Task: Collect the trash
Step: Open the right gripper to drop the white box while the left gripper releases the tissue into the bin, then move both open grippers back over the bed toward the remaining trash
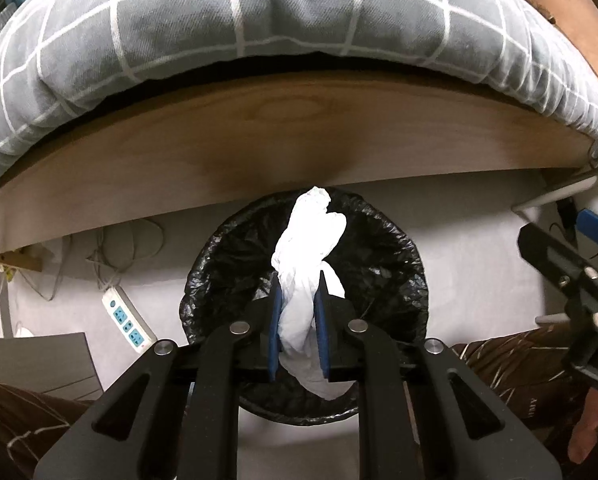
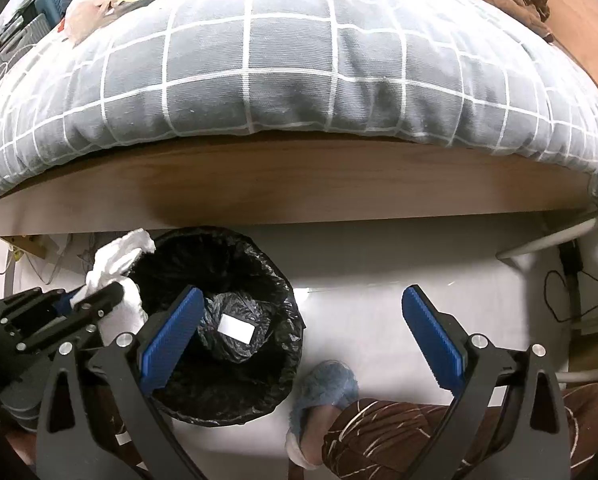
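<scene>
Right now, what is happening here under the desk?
A person is collecting trash with two hand-held tools. The left tool is shut on a crumpled white tissue and holds it over the bin with the black bag on the floor. The right tool is open and holds nothing.

Both my wrist cameras look steeply down, close in.
Left sits right over the bin (image 1: pixel 379 248); right looks from its right side. Both share bin (image 2: pixel 259 280), floor, far bed edge (image 1: pixel 299 140).
</scene>
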Demonstrator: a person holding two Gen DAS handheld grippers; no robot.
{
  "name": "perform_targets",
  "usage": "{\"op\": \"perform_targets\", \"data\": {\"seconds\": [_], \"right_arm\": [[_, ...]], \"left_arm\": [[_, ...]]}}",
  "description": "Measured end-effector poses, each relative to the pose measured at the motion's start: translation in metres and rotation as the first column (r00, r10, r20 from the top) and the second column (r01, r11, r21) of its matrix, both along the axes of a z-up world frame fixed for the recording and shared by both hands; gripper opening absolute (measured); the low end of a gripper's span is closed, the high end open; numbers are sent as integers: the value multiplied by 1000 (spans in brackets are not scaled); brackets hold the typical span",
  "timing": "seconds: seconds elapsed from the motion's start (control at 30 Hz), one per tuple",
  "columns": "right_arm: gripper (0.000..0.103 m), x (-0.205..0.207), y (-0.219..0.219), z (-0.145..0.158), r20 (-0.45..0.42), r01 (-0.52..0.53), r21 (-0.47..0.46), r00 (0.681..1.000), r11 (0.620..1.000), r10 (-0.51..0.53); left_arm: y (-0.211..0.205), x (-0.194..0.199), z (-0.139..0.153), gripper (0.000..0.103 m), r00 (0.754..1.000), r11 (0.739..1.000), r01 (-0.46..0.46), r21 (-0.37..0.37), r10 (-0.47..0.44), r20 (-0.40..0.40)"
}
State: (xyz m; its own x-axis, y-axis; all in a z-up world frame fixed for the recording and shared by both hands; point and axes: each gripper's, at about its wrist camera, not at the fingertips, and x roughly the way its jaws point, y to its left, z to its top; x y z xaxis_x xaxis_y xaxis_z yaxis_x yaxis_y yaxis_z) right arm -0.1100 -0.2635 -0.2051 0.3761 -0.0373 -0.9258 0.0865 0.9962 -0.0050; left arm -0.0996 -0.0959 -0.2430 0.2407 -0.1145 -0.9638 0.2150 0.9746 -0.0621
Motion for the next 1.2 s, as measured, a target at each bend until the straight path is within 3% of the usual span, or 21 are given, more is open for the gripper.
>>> {"op": "perform_targets", "data": {"seconds": [0.37, 0.63, 0.8, 0.87, 1.2], "right_arm": [[95, 4, 5, 10, 31, 6, 11, 1000, 1000, -6], [95, 7, 11, 21, 61, -3, 1, 998, 1000, 3], [95, 8, 10, 41, 112, -4, 6, 994, 1000, 3], [95, 7, 8, 53, 154, -2, 10, 988, 1000, 1], [95, 10, -3, 103, 288, 23, 3, 957, 1000, -23]], "left_arm": [[3, 0, 9, 52, 999, 1000, 6, 22, -7, 34], [4, -1, 22, 71, 997, 999, 14, 52, -18, 80], [7, -1, 40, 82, 992, 998, 8, 58, -15, 129], [12, 1, 52, 92, 987, 998, -6, 56, -3, 162], [37, 19, 125, 97, 944, 997, -78, 26, 65, 324]]}}
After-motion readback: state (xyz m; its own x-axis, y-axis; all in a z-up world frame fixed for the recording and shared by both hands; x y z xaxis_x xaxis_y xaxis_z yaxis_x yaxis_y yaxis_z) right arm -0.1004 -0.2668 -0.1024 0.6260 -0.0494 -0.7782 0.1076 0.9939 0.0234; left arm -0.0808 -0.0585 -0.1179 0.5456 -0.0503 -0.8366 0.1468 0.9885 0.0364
